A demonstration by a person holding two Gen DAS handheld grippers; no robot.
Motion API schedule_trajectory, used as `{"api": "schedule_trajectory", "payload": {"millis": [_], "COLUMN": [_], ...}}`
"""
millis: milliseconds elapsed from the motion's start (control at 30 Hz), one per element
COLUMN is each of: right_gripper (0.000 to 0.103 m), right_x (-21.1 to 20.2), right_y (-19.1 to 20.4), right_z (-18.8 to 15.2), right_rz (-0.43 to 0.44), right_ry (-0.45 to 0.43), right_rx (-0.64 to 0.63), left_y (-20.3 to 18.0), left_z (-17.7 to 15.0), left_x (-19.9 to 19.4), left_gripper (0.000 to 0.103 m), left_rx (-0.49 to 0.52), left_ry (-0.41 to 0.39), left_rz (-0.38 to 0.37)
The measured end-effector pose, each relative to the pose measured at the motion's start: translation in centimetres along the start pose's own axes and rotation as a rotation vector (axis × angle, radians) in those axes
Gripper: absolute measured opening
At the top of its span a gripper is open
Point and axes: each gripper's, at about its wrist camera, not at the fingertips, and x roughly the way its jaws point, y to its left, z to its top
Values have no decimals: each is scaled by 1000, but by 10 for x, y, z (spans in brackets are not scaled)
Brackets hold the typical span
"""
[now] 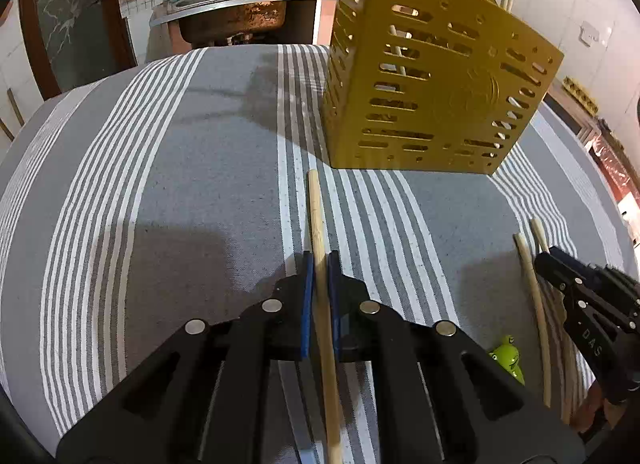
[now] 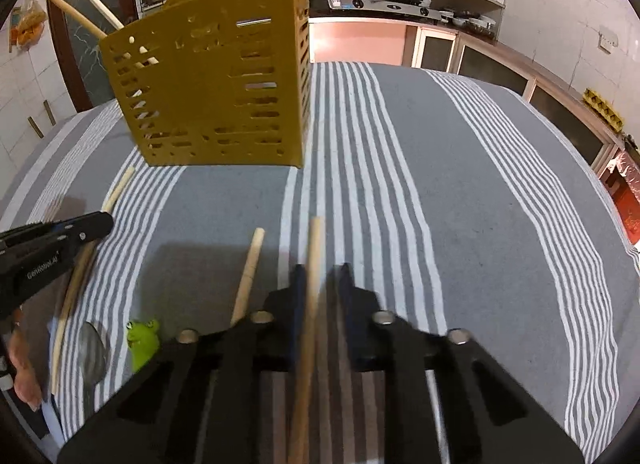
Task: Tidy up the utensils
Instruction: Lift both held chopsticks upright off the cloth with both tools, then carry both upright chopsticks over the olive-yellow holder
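Note:
A yellow perforated utensil holder point(image 1: 432, 84) stands upright on the striped cloth ahead, with several chopsticks point(image 2: 72, 12) leaning inside it. My left gripper point(image 1: 318, 260) is shut on a wooden chopstick point(image 1: 316, 208) whose tip points toward the holder's base. In the right wrist view my right gripper point(image 2: 320, 272) has a second chopstick point(image 2: 316, 240) between its blurred pads, lying against the left one; it reads as shut on it. Another chopstick point(image 2: 250, 272) lies on the cloth just left of that gripper. Each gripper shows at the edge of the other's view, the right gripper point(image 1: 550, 258) and the left gripper point(image 2: 106, 220).
A small green frog figure point(image 2: 142, 338) and a grey spoon bowl point(image 2: 94, 352) lie between the two grippers. A hand point(image 2: 20, 364) shows at the left edge. The grey striped cloth point(image 2: 460, 184) stretches right of the holder. A sink point(image 1: 232, 12) and stove point(image 2: 380, 0) stand beyond the table.

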Motion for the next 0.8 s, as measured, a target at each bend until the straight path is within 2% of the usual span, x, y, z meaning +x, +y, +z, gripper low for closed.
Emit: {"api": "schedule_trajectory", "payload": {"millis": [167,333,500,800], "right_gripper": [6,6,6,6], "right_x": [-6,-25,-47,-78], "right_y": [-6,-14,-21,-20], "right_z": [-1,-1,-1,-2], "right_rz": [28,66,108,140], "right_ry": [-25,-104,-214,-380], "right_rx": [36,88,138,153], "left_y": [3,0,-5,-10], "left_z": [0,1,2,7], "left_x": [-3,-14,-33,-76], "left_gripper": [5,5,4,4], "left_rx": [-15,-12,3,12], "left_ry": [-12,-51,-121,-266], "left_rz": [-18,-34,-37,-9]}}
